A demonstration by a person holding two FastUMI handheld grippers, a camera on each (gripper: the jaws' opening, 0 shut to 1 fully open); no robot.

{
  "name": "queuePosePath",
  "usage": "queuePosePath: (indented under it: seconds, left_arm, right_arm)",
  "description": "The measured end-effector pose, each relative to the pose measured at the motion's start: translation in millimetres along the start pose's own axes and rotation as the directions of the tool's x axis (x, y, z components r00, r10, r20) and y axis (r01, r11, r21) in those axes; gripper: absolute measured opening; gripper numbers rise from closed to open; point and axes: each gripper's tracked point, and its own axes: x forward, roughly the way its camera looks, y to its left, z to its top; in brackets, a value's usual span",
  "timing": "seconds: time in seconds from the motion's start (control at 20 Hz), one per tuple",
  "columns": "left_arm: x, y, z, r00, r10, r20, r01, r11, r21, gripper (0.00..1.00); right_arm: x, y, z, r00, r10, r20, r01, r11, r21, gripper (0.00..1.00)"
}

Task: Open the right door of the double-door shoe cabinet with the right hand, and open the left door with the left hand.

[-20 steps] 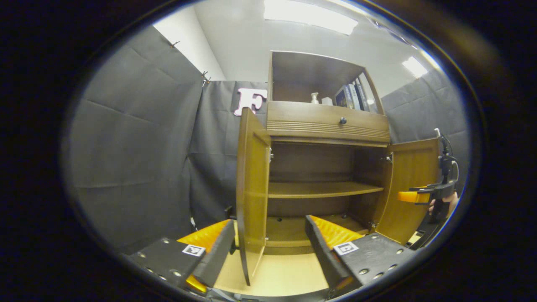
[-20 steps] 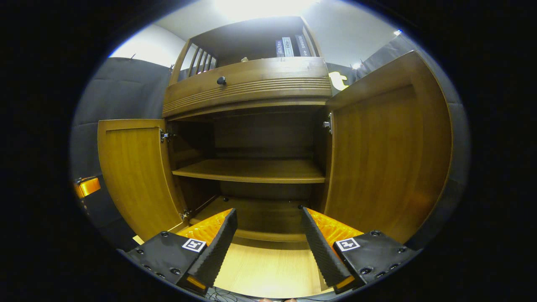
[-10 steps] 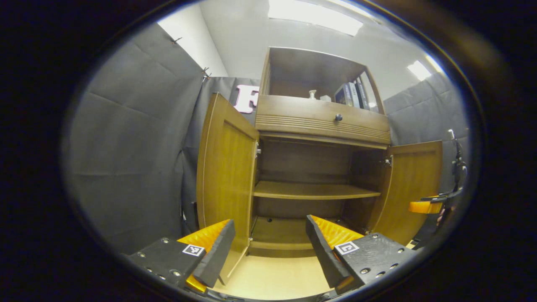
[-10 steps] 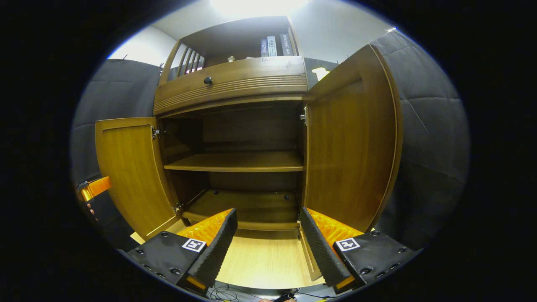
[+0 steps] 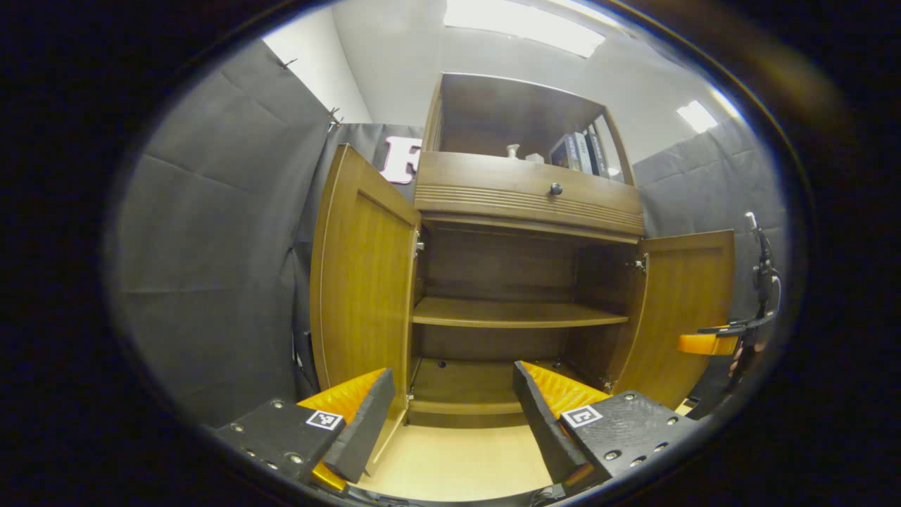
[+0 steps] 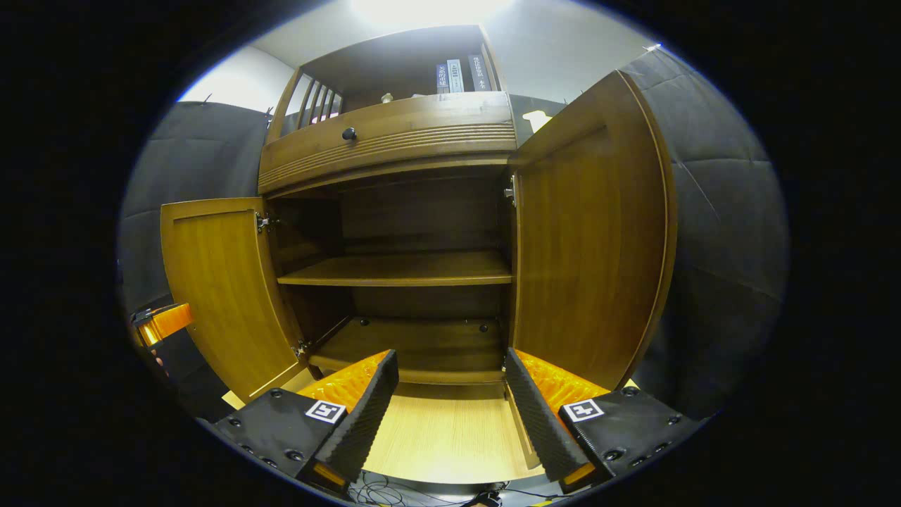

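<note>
Shoe cabinet (image 5: 524, 204) straight ahead with left door (image 5: 362, 282) and right door (image 6: 588, 239) both swung wide, left gripper (image 5: 450, 415) released, holding nothing, right gripper (image 6: 447, 412) likewise spread apart, bare shelf (image 6: 398, 270) inside

Book spines (image 6: 457, 74) too small to read; right gripper (image 5: 711, 343) cut off at edge
</note>
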Motion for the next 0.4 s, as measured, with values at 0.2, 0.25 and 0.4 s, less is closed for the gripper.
queuePosePath:
  seconds: [0.2, 0.25, 0.4]
  left_arm:
    - [-1, -2, 0, 1.0, -0.003, -0.003, 0.003, 1.0, 0.019, 0.99]
    - [-2, -3, 1, 1.0, -0.005, -0.002, 0.005, 1.0, 0.02, 0.99]
    - [-2, -2, 1, 1.0, -0.001, -0.002, 0.002, 1.0, 0.029, 0.99]
  right_arm:
    - [4, 10, 2, 1.0, 0.023, 0.009, -0.023, 1.0, -0.009, 0.92]
    - [5, 11, 2, 1.0, 0.023, 0.01, -0.023, 1.0, -0.013, 0.94]
    - [6, 13, 3, 1.0, 0.027, 0.016, -0.027, 0.999, -0.023, 1.0]
